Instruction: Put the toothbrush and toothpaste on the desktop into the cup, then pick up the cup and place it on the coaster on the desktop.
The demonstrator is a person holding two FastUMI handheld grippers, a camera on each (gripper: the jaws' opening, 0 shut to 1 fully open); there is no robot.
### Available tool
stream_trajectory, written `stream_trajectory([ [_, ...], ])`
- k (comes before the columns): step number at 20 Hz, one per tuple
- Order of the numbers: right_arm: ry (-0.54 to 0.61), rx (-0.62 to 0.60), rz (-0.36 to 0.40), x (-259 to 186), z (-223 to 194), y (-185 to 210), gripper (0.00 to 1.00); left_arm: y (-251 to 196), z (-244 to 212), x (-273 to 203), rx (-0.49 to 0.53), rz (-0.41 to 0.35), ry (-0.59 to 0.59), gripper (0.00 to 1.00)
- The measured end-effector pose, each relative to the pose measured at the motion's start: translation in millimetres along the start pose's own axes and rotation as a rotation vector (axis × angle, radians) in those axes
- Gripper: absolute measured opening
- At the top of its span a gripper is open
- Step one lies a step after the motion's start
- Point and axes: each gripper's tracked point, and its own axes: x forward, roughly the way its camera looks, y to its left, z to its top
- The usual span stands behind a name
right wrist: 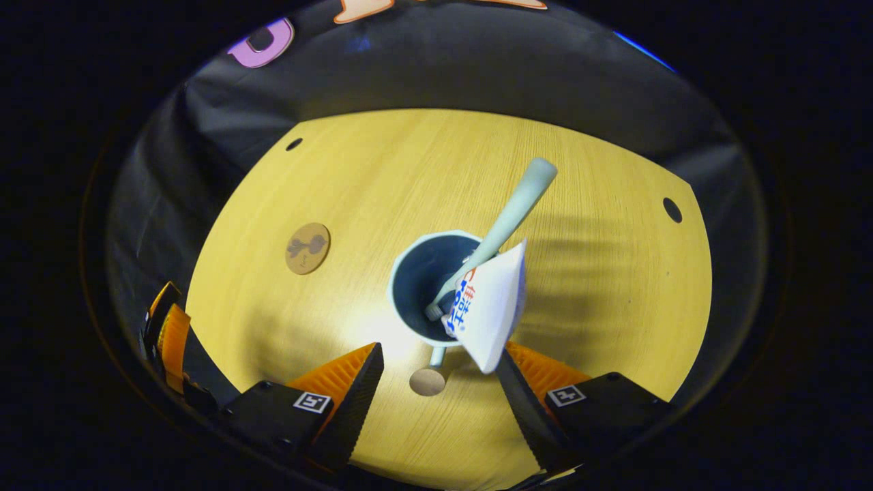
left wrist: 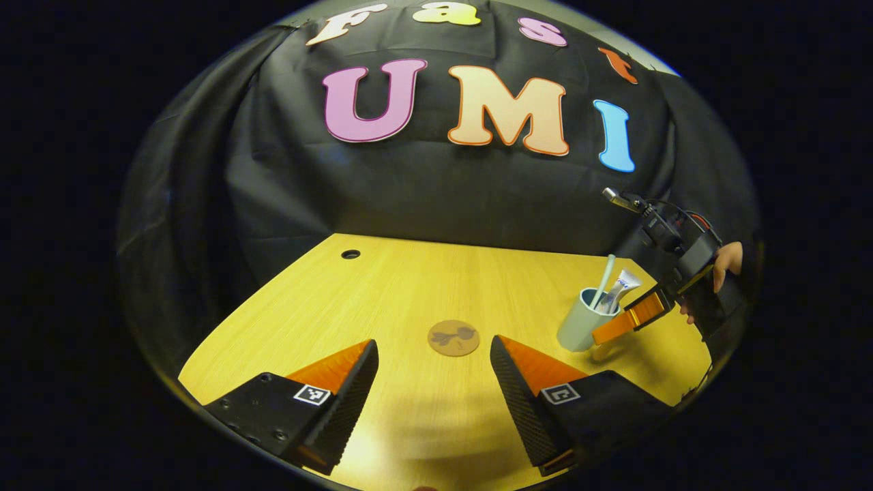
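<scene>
While both grippers gape empty, right gripper (right wrist: 436,389) above cup (right wrist: 417,286) near desk's (right wrist: 382,177) right edge, leaning toothpaste tube (right wrist: 492,314) and toothbrush (right wrist: 508,218) risk tipping it en route to coaster (right wrist: 307,248).

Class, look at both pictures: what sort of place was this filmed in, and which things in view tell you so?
Probably a staged recording booth, not a real bathroom: a black cloth wall backs a bare yellow wooden desktop, which has only a pale cup holding a toothbrush and toothpaste tube, and a round cork coaster.
</scene>
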Motion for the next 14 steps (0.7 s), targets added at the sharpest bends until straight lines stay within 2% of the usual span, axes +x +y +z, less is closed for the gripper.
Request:
stream_trajectory([
  [1,0.021,0.008,-0.008,7,1,-1,0.96,7,-2,-2,-0.003,0.003,0.002,0.95],
  [3,0.066,0.014,-0.018,16,0,0,0.97,20,-6,-3,-0.015,0.006,0.009,0.95],
  [4,0.084,0.018,-0.024,19,-1,-1,0.93,25,-9,-4,-0.022,0.004,0.017,0.95],
  [5,0.103,0.016,-0.036,23,-4,-3,0.81,30,-13,-4,-0.034,0.002,0.03,0.95],
  [8,0.151,0.006,-0.061,31,-11,-8,0.8,44,-21,-2,-0.061,-0.001,0.056,0.95],
  [9,0.166,0.006,-0.07,34,-14,-9,0.72,48,-22,-1,-0.061,-0.001,0.059,0.95],
  [12,0.18,-0.029,-0.096,32,-15,-13,0.28,59,-25,2,-0.055,-0.007,0.068,0.95],
  [14,0.164,-0.02,-0.103,32,-13,-11,0.27,65,-25,6,-0.054,-0.019,0.075,0.95],
])
